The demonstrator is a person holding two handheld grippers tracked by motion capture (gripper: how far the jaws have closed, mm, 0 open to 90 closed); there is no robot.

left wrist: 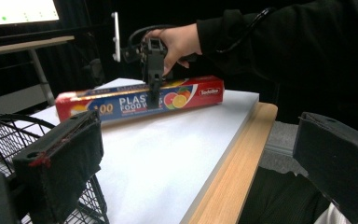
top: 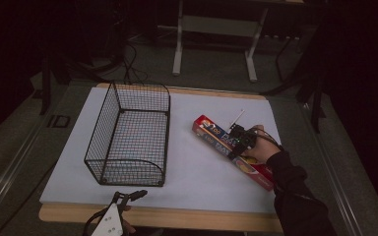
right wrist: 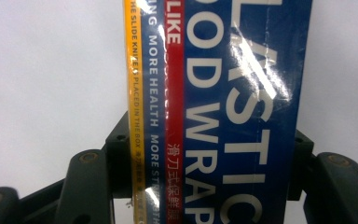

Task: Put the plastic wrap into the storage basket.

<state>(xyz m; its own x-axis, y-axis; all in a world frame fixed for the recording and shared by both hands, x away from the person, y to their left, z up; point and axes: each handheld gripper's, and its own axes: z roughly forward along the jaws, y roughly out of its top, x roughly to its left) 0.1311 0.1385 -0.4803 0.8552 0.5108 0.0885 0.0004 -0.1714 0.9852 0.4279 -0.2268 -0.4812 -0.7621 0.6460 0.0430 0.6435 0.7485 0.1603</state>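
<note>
A long red and blue plastic food wrap box [top: 210,133] lies slantwise on the white board [top: 197,169], right of the middle. My right gripper [top: 239,144] comes down on the box from above, jaws shut on its two long sides. In the right gripper view the box [right wrist: 223,112] sits squeezed between both black pads. The left gripper view shows the same box [left wrist: 121,100] with the right gripper [left wrist: 153,95] and a hand over it. My left gripper [top: 133,195] rests at the table's front edge, jaws wide open and empty [left wrist: 200,158].
A black wire basket [top: 128,132] stands upright on the left half of the board, close to the left gripper [left wrist: 0,135]. The wooden table edge [top: 177,216] runs along the front. Dark floor and a metal stand [top: 216,29] lie beyond the table.
</note>
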